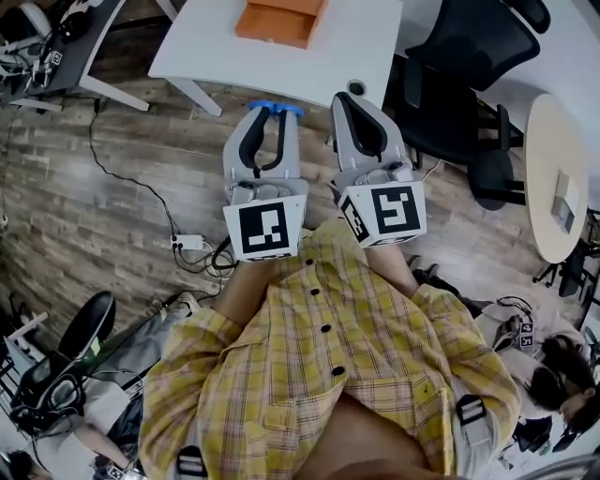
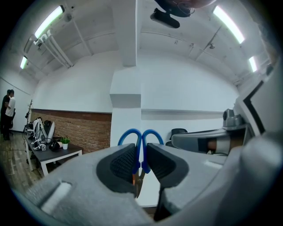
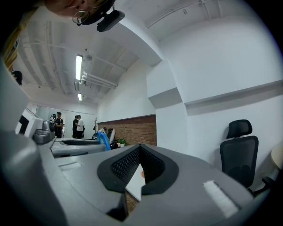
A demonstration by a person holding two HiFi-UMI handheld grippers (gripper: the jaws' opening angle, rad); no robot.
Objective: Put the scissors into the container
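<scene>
Forearms point(image 1: 247, 289) bent forward — left tongs point(image 2: 140, 164) clamped on blue scissors point(image 2: 128, 135), right tongs point(image 3: 139, 155) alongside, pressed together, empty

Blue-handled metal scissors point(image 1: 275, 108) stand between the left gripper's point(image 1: 269, 120) jaws, the right gripper point(image 1: 361, 117) just beside. Ahead of these 2 is an orange rectangular container point(image 1: 279, 21) on a white table point(image 1: 366, 47).

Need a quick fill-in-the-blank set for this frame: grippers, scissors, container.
1. The left gripper is shut on the scissors' ____ handles.
2. The right gripper has its jaws together and holds ____.
3. The ____ container sits on the white table.

Missing words: blue; nothing; orange
</scene>
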